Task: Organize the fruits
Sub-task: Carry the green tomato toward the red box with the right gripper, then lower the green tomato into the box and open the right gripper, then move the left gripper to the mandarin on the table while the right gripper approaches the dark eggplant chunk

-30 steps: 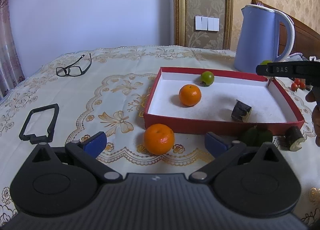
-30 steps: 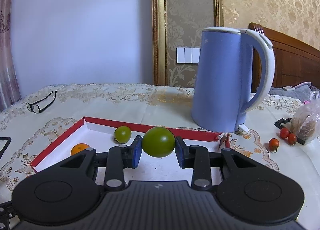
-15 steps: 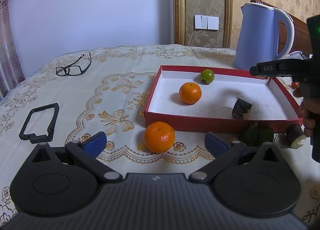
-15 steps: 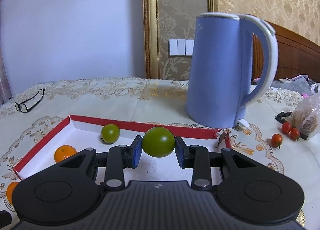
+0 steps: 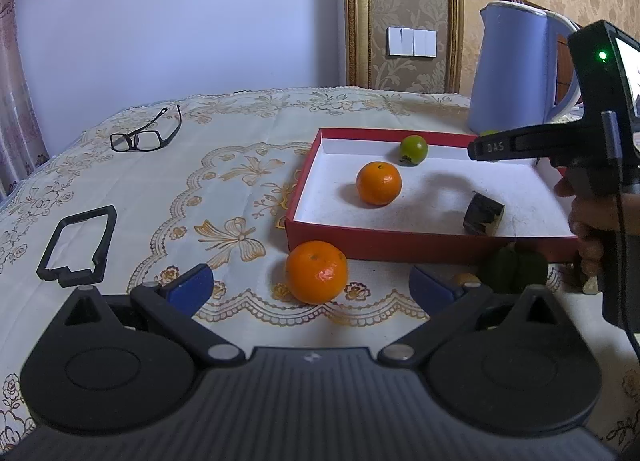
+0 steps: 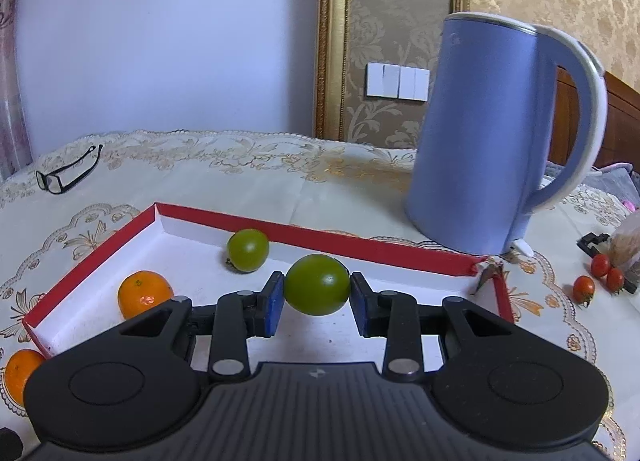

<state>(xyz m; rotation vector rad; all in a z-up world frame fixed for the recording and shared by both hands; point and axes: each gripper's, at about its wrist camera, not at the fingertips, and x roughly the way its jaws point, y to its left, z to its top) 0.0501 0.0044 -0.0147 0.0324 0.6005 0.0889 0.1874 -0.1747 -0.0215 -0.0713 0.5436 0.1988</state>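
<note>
My right gripper (image 6: 317, 293) is shut on a green fruit (image 6: 317, 284) and holds it above the red box (image 6: 332, 241) with the white floor. In the box lie another green fruit (image 6: 247, 249), an orange (image 6: 144, 293) and a dark chunk (image 5: 483, 213). In the left wrist view the box (image 5: 400, 247) shows with its orange (image 5: 378, 183) and green fruit (image 5: 413, 148). My left gripper (image 5: 312, 287) is open, with a second orange (image 5: 317, 271) on the tablecloth between its fingers. The right gripper's body (image 5: 592, 149) shows at the right.
A blue kettle (image 6: 492, 141) stands behind the box. Glasses (image 5: 144, 135) and a black frame (image 5: 78, 245) lie at the left. Dark green items (image 5: 514, 267) sit in front of the box. Cherry tomatoes (image 6: 600, 275) lie at the right.
My right gripper has moved left and forward over the box with the green fruit in it. The left gripper has stayed open around the orange.
</note>
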